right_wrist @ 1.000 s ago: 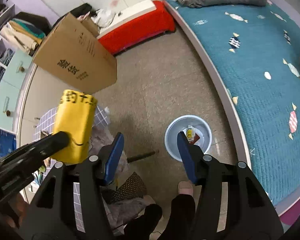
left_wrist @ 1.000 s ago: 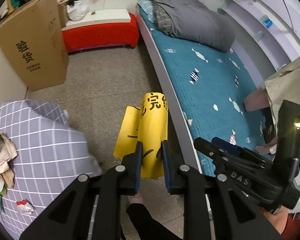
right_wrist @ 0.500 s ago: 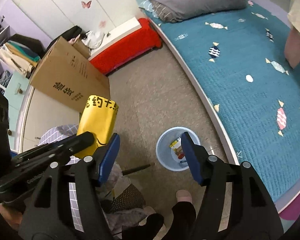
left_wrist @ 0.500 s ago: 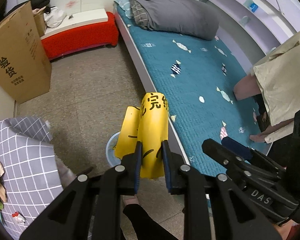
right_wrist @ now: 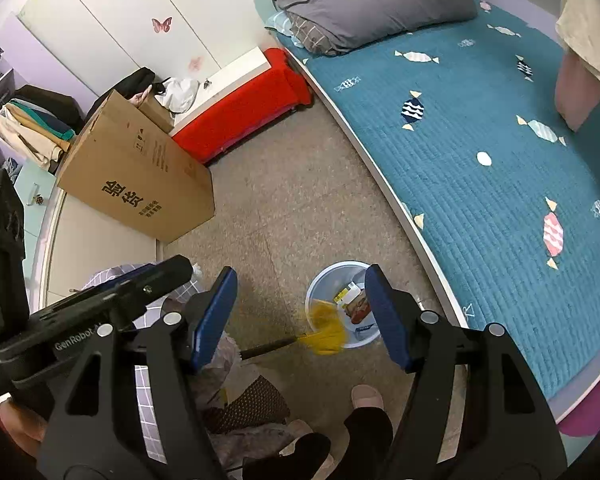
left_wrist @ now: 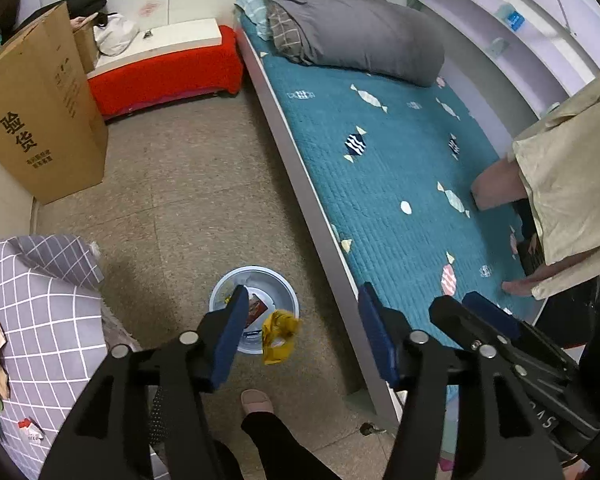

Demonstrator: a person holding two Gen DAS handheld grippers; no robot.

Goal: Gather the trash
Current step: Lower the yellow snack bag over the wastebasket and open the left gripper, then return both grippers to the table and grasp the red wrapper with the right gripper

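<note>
A bed (left_wrist: 400, 168) with a teal candy-print cover fills the right side of the room, a grey quilt (left_wrist: 352, 24) heaped at its far end. A tall cardboard box (left_wrist: 40, 120) stands against the left wall, with a red-covered bench (left_wrist: 168, 76) beyond it at the far wall. A grey checked cloth (left_wrist: 40, 312) drapes over something at the near left.

On the floor just beside the bed edge sits a small pale blue bin (left_wrist: 224, 284) with wrappers inside. A crumpled yellow wrapper (left_wrist: 278, 334) shows at the bin's near rim, blurred in the right wrist view (right_wrist: 326, 330); whether it is in the air or resting on the rim cannot be told.

The left gripper (left_wrist: 300, 332) points down over the bin, its jaws opening with nothing pressed between them; the wrapper is clear of both pads. The right gripper (right_wrist: 300, 316) is spread wide and empty, also above the bin. A slippered foot (left_wrist: 256, 402) stands near the bin.
</note>
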